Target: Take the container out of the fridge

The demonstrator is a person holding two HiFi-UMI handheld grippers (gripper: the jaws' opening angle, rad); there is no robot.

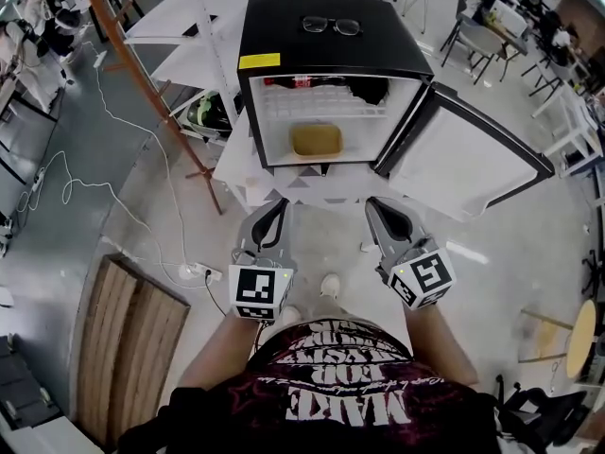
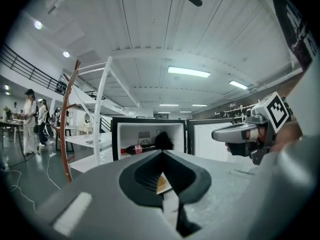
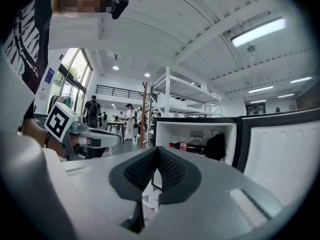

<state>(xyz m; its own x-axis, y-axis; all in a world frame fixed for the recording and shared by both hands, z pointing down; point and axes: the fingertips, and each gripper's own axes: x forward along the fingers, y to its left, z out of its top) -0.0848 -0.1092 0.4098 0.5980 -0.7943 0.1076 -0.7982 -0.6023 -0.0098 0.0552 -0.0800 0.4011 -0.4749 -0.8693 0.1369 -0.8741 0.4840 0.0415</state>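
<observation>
Inside the fridge: container sits on the lower floor, centred, untouched.
Door: swung wide open to the right, so access looks done.
Left gripper: jaws closed together, empty, short of the opening.
Right gripper: jaws likewise closed, nothing held.
Remaining, by my reading: open jaws, reach in, grasp, draw out.

Upper centre: fridge, door open, glasses lying on its top. Its wire shelf carries a bottle and a dark object. The container sits on the fridge floor below.
</observation>
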